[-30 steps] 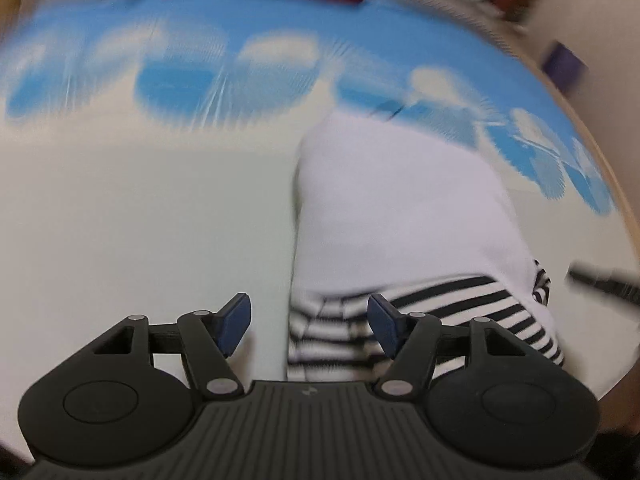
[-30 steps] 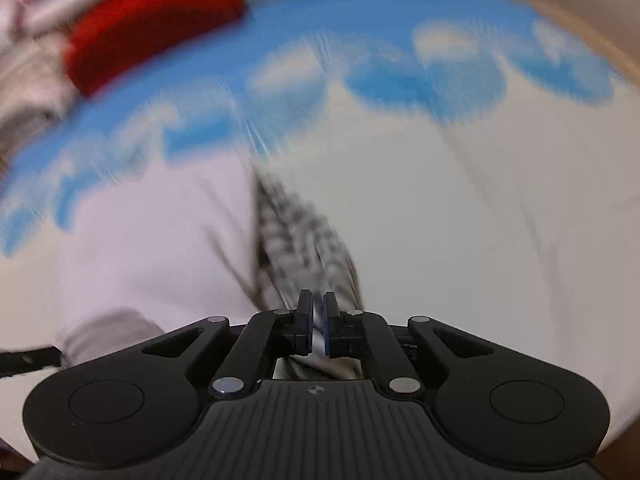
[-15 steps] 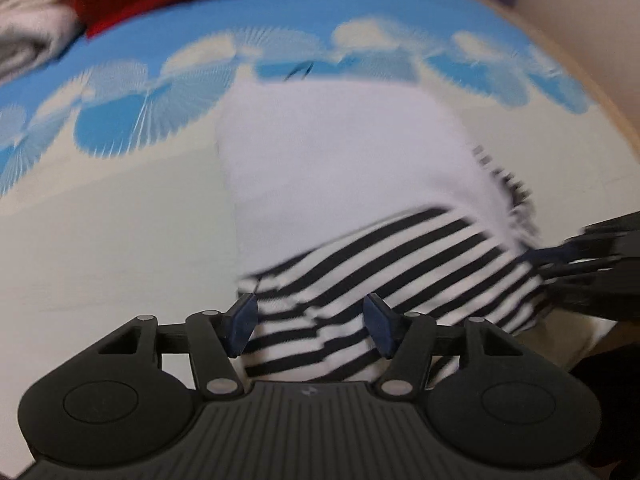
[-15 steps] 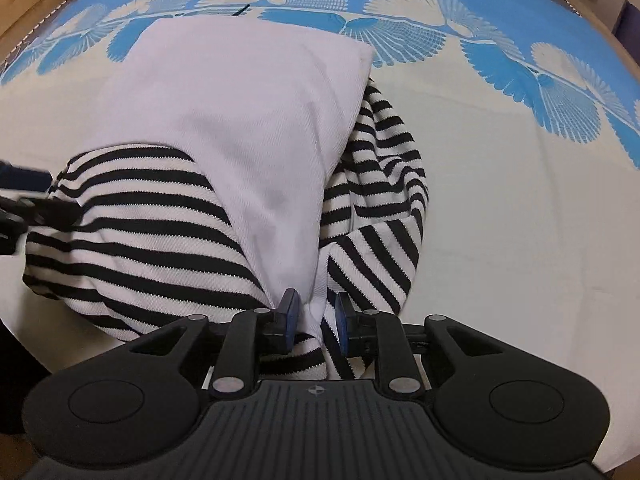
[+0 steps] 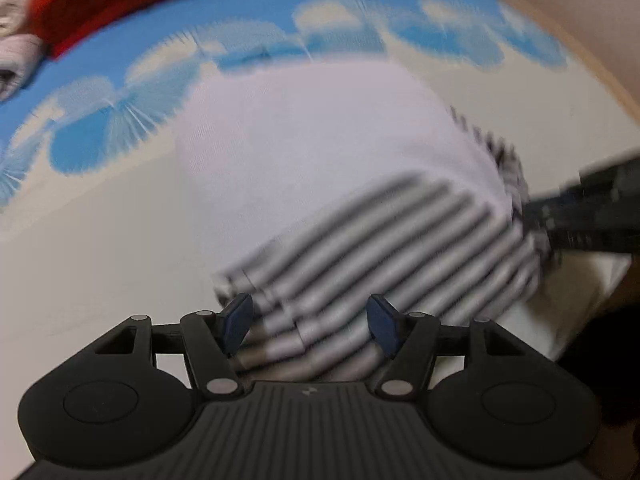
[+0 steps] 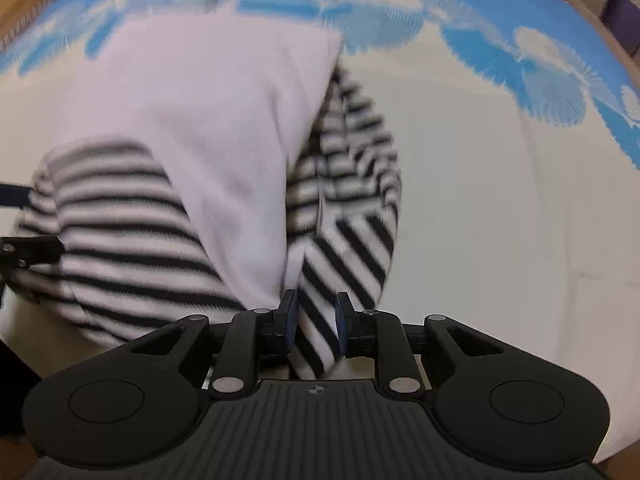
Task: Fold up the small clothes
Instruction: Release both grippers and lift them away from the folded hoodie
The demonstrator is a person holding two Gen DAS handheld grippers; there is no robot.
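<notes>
Striped garment between both grippers on the patterned cloth

The black-and-white striped garment [image 6: 132, 240], with a plain white panel [image 6: 224, 112] folded over it, lies on the cream-and-blue cloth [image 6: 500, 208]. The right gripper [image 6: 314, 326] has just opened to a narrow gap; a striped fold sits between its pads, not visibly pinched. The left gripper [image 5: 310, 326] stands wide over the striped hem, gripping nothing.

No legible text, label, brand name or number appears in either view. The only mark is a small round emblem at the lower centre of each frame, on the ribbed black gripper body [image 6: 318, 391]; it carries no readable characters.
</notes>
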